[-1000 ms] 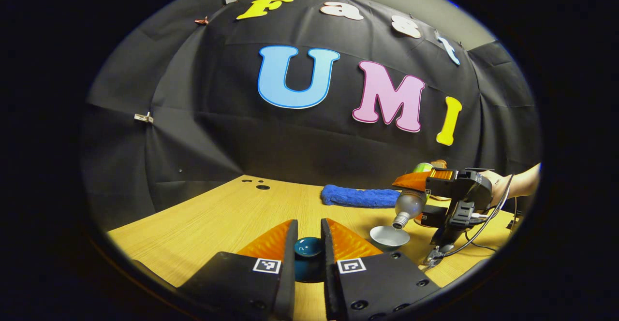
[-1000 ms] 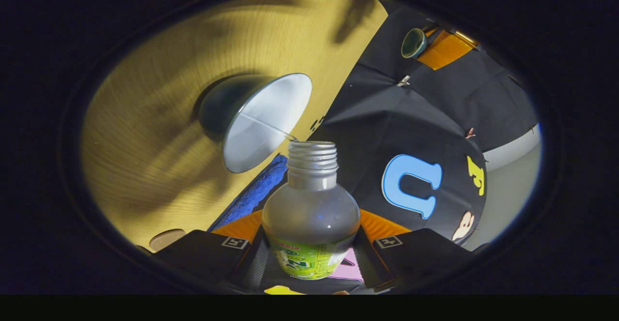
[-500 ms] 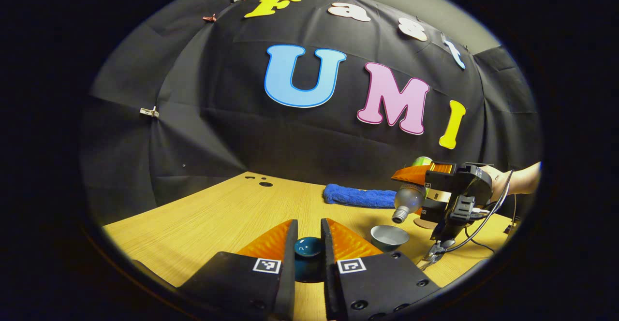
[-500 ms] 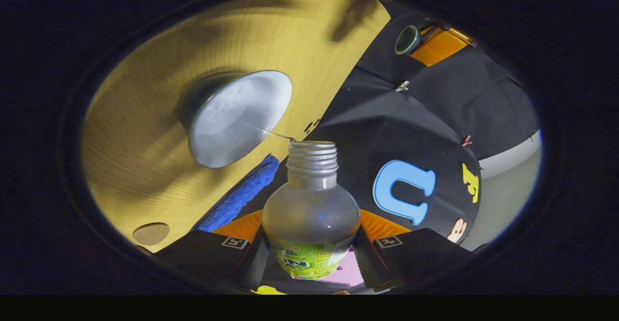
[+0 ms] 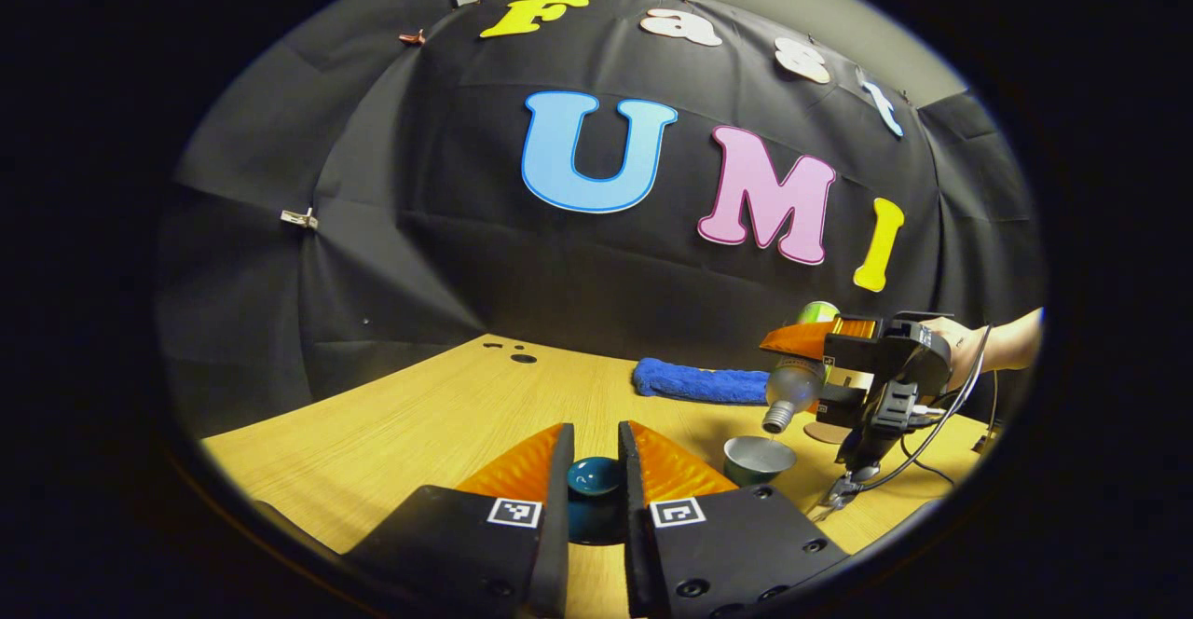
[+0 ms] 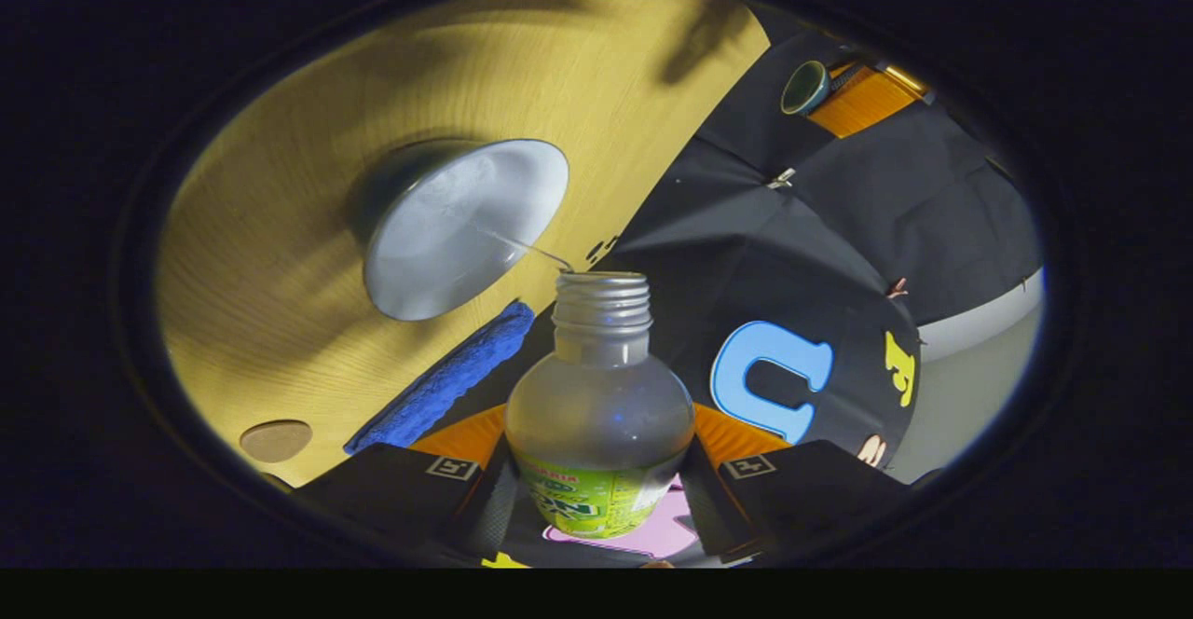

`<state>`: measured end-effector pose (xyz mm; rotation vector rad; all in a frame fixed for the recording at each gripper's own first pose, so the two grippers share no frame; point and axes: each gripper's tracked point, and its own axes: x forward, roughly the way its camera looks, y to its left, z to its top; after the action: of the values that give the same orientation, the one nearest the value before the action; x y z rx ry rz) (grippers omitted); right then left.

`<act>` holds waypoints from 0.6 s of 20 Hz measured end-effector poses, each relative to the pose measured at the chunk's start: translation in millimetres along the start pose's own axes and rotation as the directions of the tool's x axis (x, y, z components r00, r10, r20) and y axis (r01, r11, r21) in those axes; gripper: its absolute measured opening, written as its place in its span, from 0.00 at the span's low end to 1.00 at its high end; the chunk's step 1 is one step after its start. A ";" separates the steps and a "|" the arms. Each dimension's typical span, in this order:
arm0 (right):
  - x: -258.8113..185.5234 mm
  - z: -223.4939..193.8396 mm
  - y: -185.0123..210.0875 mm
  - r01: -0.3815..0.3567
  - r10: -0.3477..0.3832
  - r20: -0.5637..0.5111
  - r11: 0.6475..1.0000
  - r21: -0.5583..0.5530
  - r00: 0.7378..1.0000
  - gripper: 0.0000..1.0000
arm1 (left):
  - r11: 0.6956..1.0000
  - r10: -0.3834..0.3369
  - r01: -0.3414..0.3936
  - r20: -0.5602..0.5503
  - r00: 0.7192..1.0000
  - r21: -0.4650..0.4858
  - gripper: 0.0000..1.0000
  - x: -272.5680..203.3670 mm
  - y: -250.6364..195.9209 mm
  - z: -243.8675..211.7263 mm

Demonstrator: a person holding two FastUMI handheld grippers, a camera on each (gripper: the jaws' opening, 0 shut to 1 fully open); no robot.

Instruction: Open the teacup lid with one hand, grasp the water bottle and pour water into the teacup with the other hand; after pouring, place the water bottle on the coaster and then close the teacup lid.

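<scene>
1. Holding the teacup lid point(image 5: 595, 475) clamped in the left tongs point(image 5: 595, 470) above the table point(image 5: 419, 423) in the left gripper view; farther right, right tongs point(image 5: 820, 344) tipping the water bottle point(image 5: 790, 386) over the teacup point(image 5: 759, 459), coaster point(image 5: 825, 433) just behind.
2. Gripping the bottle body in the right gripper view, thin stream running from neck into cup point(image 6: 461, 227). Pouring step underway. Next, probably: righting the bottle, then carrying it to the coaster point(image 6: 275, 439) near the blue cloth point(image 6: 438, 381).
</scene>
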<state>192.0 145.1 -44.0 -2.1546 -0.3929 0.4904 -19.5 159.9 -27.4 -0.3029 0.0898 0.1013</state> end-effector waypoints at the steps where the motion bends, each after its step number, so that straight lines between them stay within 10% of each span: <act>1: -0.8 -0.2 -1.2 0.002 -0.002 0.001 1.000 -0.004 1.000 0.79 | 1.000 0.001 -0.001 0.000 1.000 0.002 0.28 -0.1 -0.5 -0.4; 12: -7.9 -5.9 -7.2 0.024 -0.024 -0.010 1.000 -0.016 1.000 0.79 | 0.998 -0.006 0.006 -0.007 1.000 0.055 0.28 -5.6 -13.2 8.4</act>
<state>187.2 141.7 -33.4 -2.1642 -0.4178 0.4635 -23.0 149.4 -14.9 -0.2490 0.0982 0.0916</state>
